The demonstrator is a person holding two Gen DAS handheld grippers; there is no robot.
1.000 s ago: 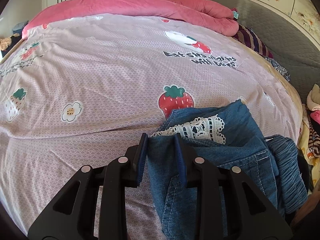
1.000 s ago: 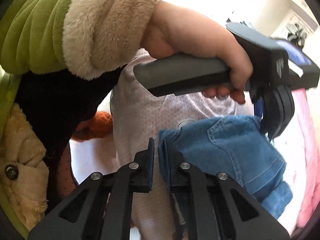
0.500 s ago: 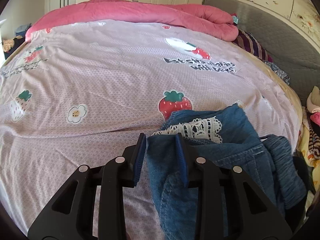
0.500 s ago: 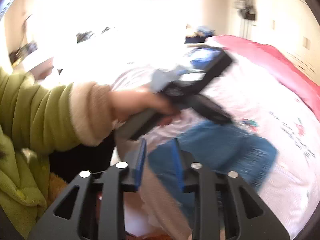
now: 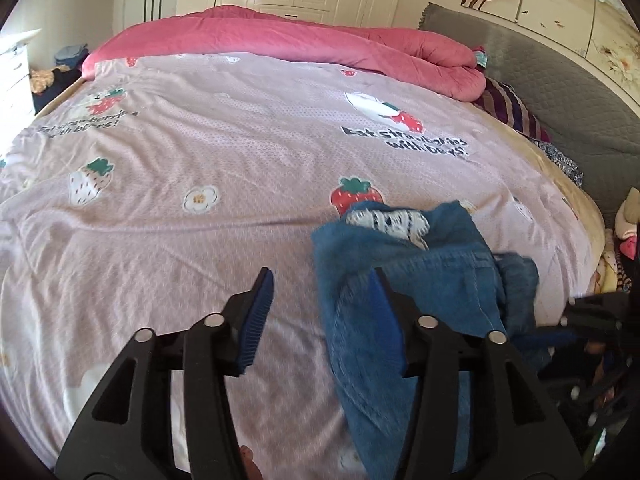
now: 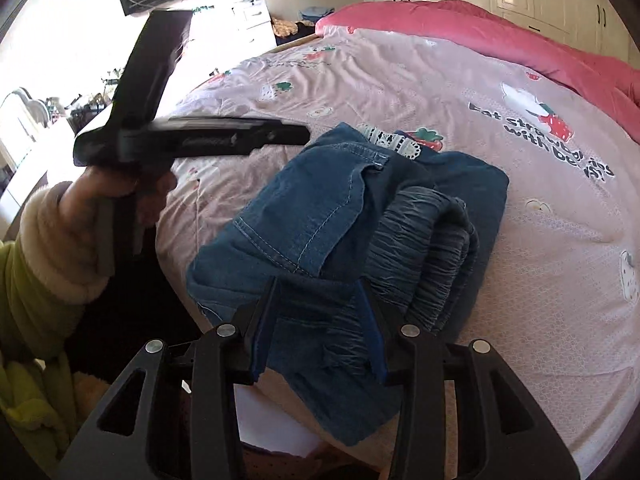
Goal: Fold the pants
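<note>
At the near edge of the bed (image 6: pixel 460 92), 1 folded pair of denim pants (image 6: pixel 360 216) lies, its long axis running from that edge toward the bed's middle. The rest of the bed is open sheet. Your left gripper (image 5: pixel 320 312) is opening, its right finger touching denim. Your right gripper (image 6: pixel 320 320) is opening, denim between its fingers (image 6: pixel 262 332), unpressed.
</note>
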